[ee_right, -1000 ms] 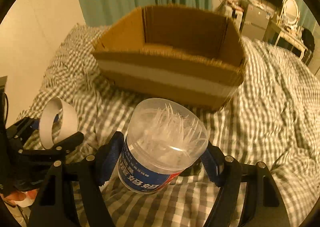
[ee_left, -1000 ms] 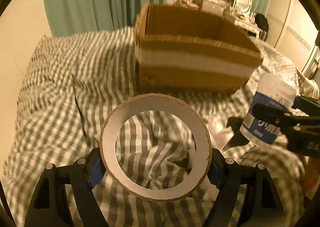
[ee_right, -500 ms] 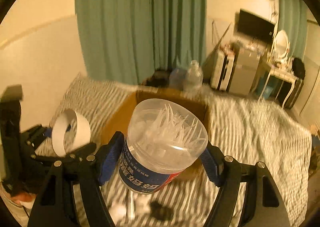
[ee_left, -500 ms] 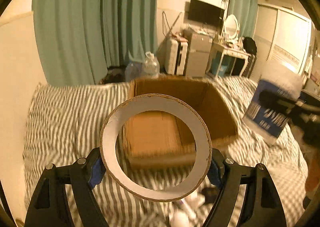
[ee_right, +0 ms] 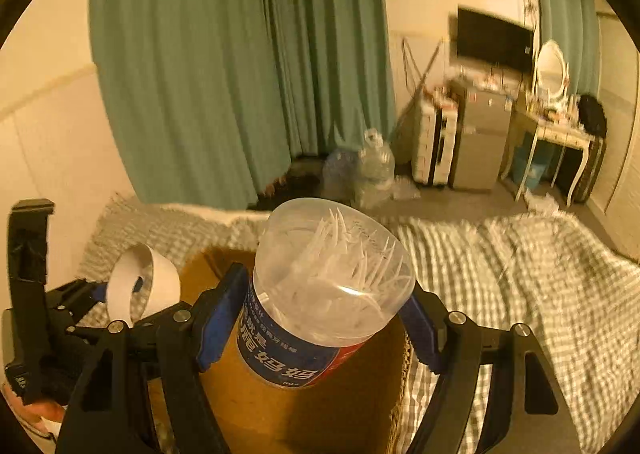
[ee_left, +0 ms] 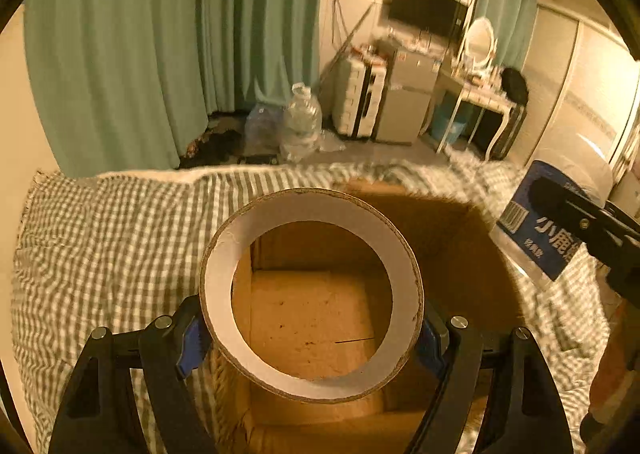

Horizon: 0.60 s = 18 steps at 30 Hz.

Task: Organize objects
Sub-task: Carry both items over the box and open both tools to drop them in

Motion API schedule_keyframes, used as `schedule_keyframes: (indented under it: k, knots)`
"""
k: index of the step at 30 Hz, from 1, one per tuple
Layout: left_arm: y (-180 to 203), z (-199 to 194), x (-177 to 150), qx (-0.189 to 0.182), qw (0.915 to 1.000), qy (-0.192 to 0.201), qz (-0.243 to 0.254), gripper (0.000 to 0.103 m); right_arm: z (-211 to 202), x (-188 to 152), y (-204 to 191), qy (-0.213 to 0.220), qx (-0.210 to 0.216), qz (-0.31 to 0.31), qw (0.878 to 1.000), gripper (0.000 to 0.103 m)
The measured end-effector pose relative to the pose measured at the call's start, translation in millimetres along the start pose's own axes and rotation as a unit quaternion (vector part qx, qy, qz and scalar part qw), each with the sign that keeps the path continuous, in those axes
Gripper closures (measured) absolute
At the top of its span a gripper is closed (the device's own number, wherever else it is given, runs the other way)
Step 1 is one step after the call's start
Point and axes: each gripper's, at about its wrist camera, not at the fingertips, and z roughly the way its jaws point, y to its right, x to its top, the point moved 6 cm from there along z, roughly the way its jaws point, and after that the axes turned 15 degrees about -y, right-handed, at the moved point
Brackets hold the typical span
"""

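My left gripper (ee_left: 311, 330) is shut on a cardboard tape roll (ee_left: 224, 286) with a white inner face, held over the open cardboard box (ee_left: 460, 238); the box's bare floor shows through the ring. My right gripper (ee_right: 320, 318) is shut on a clear plastic jar (ee_right: 320, 294) of white picks with a blue label, held over the same box (ee_right: 280, 414). The jar (ee_left: 548, 230) shows at the right of the left wrist view. The roll (ee_right: 140, 286) and left gripper show at the left of the right wrist view.
The box sits on a bed with a grey checked cover (ee_left: 112, 238). Beyond the bed are green curtains (ee_left: 160, 54), large water bottles (ee_left: 300, 126) on the floor, a suitcase, a small fridge and a dressing table (ee_left: 480, 94).
Both grippers rose from in front of the box and moved forward; they now hold the roll and the jar above the box's open top.
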Motion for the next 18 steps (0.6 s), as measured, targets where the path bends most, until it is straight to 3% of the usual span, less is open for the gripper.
schedule_keyframes:
  k: [5, 7, 13, 15, 17, 18]
  knots:
    - [7.2, 48.9, -8.4, 0.006, 0.9988, -0.034, 0.035, 0.02, 66.4, -9.9, 7.2, -0.063, -0.005, -0.016, 0.998, 0.03]
    - [8.2, 58.0, -11.3, 0.029, 0.998, -0.032, 0.047, 0.02, 80.4, -16.8, 3.9, -0.076, -0.014, -0.028, 0.997, 0.031]
    - [22.7, 63.5, -21.6, 0.03, 0.9957, -0.029, 0.082, 0.019, 91.9, -27.2, 1.1, -0.074, -0.022, -0.028, 0.997, 0.031]
    - [22.4, 60.8, -25.0, 0.038, 0.9954, -0.023, 0.084, 0.017, 83.3, -25.4, 6.9, -0.06, -0.032, -0.018, 0.997, 0.017]
    - [22.2, 53.7, -27.6, 0.039, 0.9955, -0.015, 0.085, 0.006, 65.1, -22.7, 12.5, -0.041, -0.039, -0.004, 0.998, 0.015]
    - [22.1, 48.7, -28.7, 0.037, 0.9957, -0.009, 0.085, 0.006, 57.1, -20.6, 13.0, -0.033, -0.034, 0.001, 0.999, 0.015]
